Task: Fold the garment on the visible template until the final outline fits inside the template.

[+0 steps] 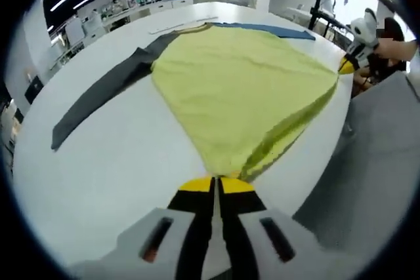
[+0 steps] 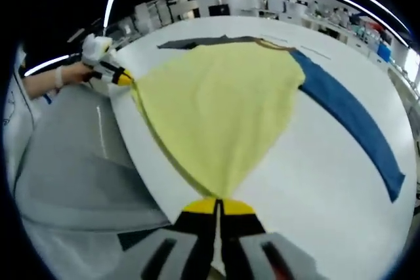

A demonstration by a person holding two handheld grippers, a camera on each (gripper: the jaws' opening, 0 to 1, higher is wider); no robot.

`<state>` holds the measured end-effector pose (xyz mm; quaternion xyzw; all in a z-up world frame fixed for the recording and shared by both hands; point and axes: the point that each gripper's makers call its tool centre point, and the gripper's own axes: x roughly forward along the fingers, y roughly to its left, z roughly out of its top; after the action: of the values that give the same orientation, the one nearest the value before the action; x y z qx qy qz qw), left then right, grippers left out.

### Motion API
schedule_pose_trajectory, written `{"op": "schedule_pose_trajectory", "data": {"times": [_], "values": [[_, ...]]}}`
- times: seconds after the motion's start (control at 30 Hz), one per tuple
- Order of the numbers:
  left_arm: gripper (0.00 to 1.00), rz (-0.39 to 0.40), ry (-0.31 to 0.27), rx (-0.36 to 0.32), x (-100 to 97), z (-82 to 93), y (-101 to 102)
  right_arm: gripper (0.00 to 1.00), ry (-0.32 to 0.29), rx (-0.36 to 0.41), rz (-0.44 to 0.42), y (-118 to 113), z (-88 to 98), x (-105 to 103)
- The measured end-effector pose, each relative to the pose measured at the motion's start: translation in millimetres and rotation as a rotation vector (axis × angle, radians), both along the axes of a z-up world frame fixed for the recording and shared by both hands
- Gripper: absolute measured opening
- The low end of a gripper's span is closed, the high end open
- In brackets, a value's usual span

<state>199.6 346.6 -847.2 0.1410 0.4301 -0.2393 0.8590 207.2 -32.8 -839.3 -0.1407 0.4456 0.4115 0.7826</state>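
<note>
Right now the left gripper [image 1: 214, 185] is pinching w/ jaws closed on one bottom corner of the yellow garment [image 1: 243, 90], cloth fanning out straight ahead of its tips across the white table [image 1: 125, 162]. The right gripper [image 2: 218, 204] is doing the same, clenched on the other bottom corner, garment [image 2: 216, 109] spreading away from it. Each claw is showing far off in the other's view: right one [image 1: 348, 63] at the cloth's far right corner, left one [image 2: 125, 78] at the far left corner, a person's hand [image 2: 65, 73] behind it. Beyond the yellow body, a dark grey sleeve [image 1: 105, 93] is lying out to the left and a blue sleeve [image 2: 354, 122] to the right, both flat on the table. Grey fabric [image 2: 72, 162] is hanging at the table edge nearest the claws. Can't tell where the template is.
</note>
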Motion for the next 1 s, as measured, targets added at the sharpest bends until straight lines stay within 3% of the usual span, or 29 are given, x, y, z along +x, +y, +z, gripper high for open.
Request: {"op": "schedule_pose_trajectory", "data": {"times": [0.1,0.2,0.33,0.5,0.7,0.8,1.0], "values": [[0.14,0.003,-0.001,-0.007,-5.2,0.9,0.1,0.0,-0.008,0.023,-0.016,-2.3,2.6,-0.6],[0.27,-0.001,-0.007,-0.026,-8.9,2.0,-1.0,0.19,-0.042,0.048,-0.046,-3.1,8.1,1.9],[0.43,-0.012,-0.039,-0.102,-6.7,9.1,-11.4,0.5,-0.114,0.074,-0.061,-3.5,13.4,9.8],[0.75,-0.001,-0.077,-0.17,1.3,17.5,-21.1,0.74,-0.17,0.079,-0.063,-6.3,17.2,20.1],[0.89,0.018,-0.062,-0.211,2.9,20.0,-29.3,0.93,-0.197,0.07,-0.078,-10.9,17.3,28.8],[0.96,0.014,-0.055,-0.245,2.5,21.6,-35.2,0.96,-0.199,0.057,-0.079,-13.6,15.8,30.5],[0.99,0.002,-0.05,-0.266,2.8,20.3,-39.5,1.0,-0.213,0.066,-0.108,-24.8,18.9,41.4]]}}
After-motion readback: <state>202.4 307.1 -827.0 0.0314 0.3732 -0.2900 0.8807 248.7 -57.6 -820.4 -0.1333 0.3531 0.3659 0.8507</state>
